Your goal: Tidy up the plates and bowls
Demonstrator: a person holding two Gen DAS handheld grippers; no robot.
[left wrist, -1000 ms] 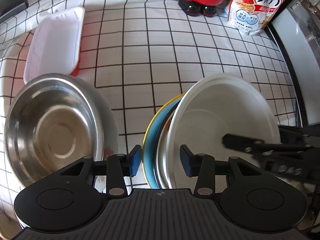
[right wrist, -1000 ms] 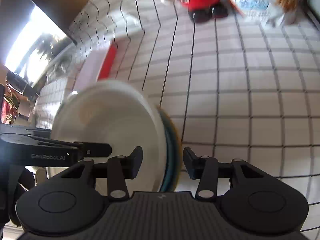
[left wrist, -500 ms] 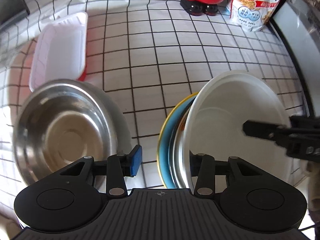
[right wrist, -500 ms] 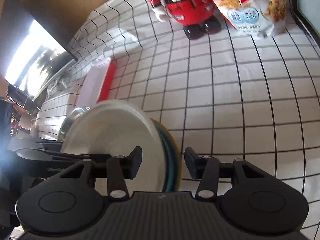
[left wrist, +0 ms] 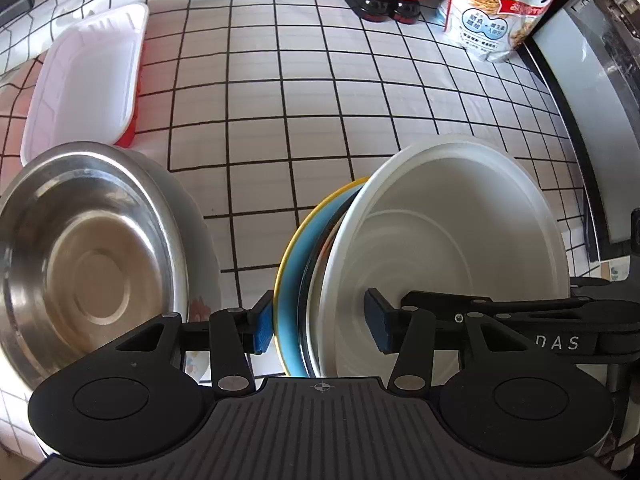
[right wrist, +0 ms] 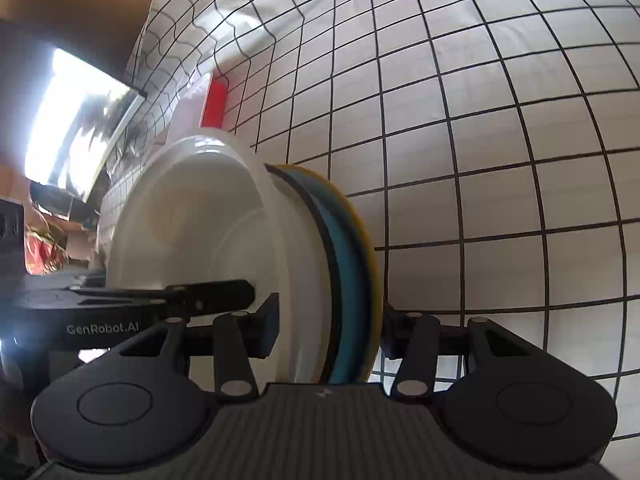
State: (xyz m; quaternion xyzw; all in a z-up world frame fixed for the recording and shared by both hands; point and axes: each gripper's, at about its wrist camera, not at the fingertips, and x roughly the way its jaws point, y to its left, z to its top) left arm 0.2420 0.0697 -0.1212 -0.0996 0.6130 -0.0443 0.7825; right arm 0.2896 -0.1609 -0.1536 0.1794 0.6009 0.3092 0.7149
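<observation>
White bowl (left wrist: 448, 240) upright on edge with blue plate (left wrist: 290, 280) and yellow plate (left wrist: 312, 208), above gridded table (left wrist: 280, 120). My left tongs (left wrist: 320, 326) just opened, straddling stack loosely. My right tongs (right wrist: 328, 328) clamp stack. Steel bowl (left wrist: 80, 264) beside.

Both wrist cams sat right up close to the same upright dish stack (left wrist: 400, 264) (right wrist: 288, 264); left looked steeply down, right shallower from the other side, across the checked cloth (left wrist: 280, 100) (right wrist: 480, 140).

Black tool (left wrist: 320, 324) (blue pads (left wrist: 264, 326)).
</observation>
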